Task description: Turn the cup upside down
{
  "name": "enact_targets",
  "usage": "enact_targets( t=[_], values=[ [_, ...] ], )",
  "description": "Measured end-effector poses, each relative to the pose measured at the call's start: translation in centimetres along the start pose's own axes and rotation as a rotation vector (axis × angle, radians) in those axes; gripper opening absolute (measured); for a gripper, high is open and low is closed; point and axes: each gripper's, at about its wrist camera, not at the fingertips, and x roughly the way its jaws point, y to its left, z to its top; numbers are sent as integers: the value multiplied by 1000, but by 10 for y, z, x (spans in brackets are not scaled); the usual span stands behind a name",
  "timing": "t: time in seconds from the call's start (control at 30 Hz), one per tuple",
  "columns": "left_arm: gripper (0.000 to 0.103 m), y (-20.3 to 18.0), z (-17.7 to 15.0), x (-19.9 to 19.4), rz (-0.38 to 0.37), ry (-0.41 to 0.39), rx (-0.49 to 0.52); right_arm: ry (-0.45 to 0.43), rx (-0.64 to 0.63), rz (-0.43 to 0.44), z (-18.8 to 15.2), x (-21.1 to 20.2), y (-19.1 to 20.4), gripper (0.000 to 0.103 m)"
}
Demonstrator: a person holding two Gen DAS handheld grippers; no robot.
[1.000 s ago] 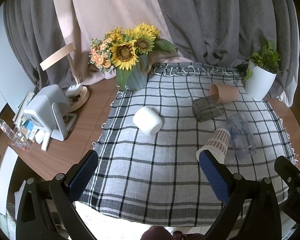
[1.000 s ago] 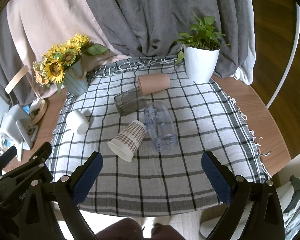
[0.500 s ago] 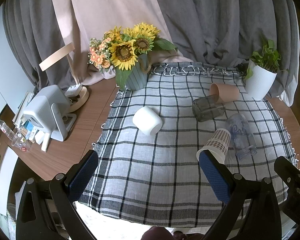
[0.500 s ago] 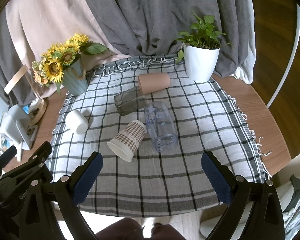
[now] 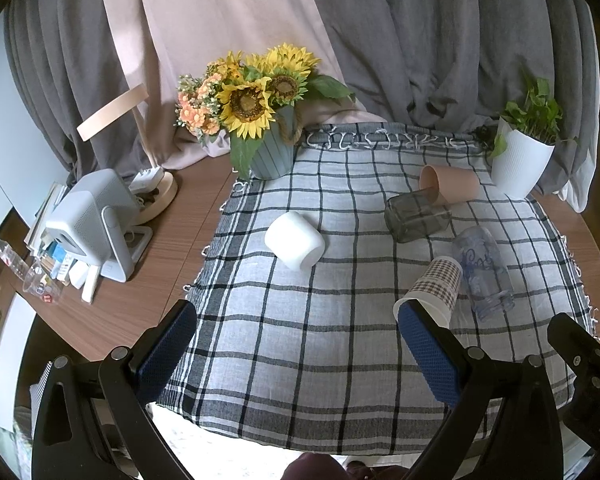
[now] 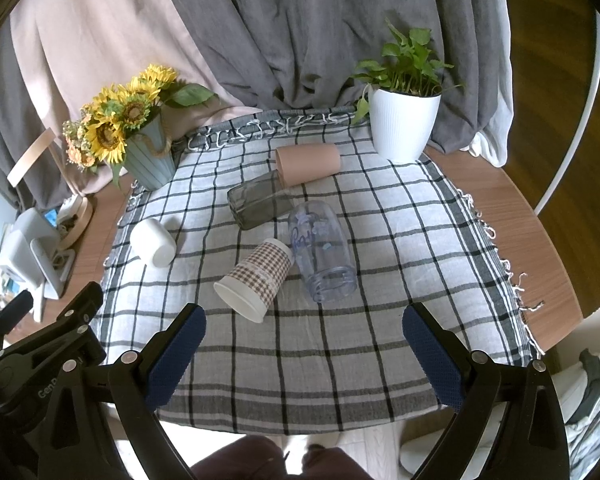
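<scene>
Looking along the left claw (image 5: 296, 354), its two blue-padded fingers (image 5: 166, 350) stand wide apart and hold nothing, poised over the near edge of a grey-and-black checked cloth (image 5: 300, 360) spread on a round wooden bench (image 5: 152, 288). Five cups lie on their sides on that cloth: a white ceramic cup (image 5: 295, 240) alone toward the left, a smoky dark glass tumbler (image 5: 416, 217) touching a terracotta-pink cup (image 5: 450, 189) behind it, a clear plastic cup with blue printed script (image 5: 483, 270) too blurred to read, and a brown-checked paper cup (image 5: 434, 290) just beside it, its white rim partly hidden by the right finger. One pale blue ribbed vase of sunflowers (image 5: 270, 152) stands at the cloth's far left corner and one white ribbed pot with a green plant (image 5: 520, 164) at the far right; a white desk device (image 5: 94, 224) sits on bare wood to the left. From the right wrist view, the right claw (image 6: 304, 350) is likewise spread open and empty, over the cloth's near edge (image 6: 300, 380). The same five cups show: the paper cup (image 6: 256, 280) with its mouth toward the camera, touching the clear cup (image 6: 324, 252), whose blue lettering seems to begin "Pa" but cannot be read further; the glass tumbler (image 6: 260, 200), pink cup (image 6: 308, 164) and white cup (image 6: 154, 242) lie beyond. On the other claw's black body at lower left, raised letters read "Gen" (image 6: 46, 388).
</scene>
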Motion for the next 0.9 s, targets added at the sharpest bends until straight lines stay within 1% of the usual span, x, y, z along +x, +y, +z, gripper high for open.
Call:
enact_targets(
  t=[0.1,0.27,0.47,0.63,0.7,0.9],
  values=[
    [103,1,-1,2,0,1,0,1,0,0,2,-2,0,99],
    [103,3,-8,12,4,14,-5,5,-5,1,-4,8,2,99],
    [103,19,-13,24,22,60,-46,35,-36,21,1,12,13,99],
    [103,39,-12,35,70,106,-99,86,-88,60,7,26,34,99],
    [103,52,-11,43,105,131,-130,98,-117,80,11,32,45,99],
    [103,76,-6,68,170,190,-192,105,-220,116,31,54,83,99]
  ],
)
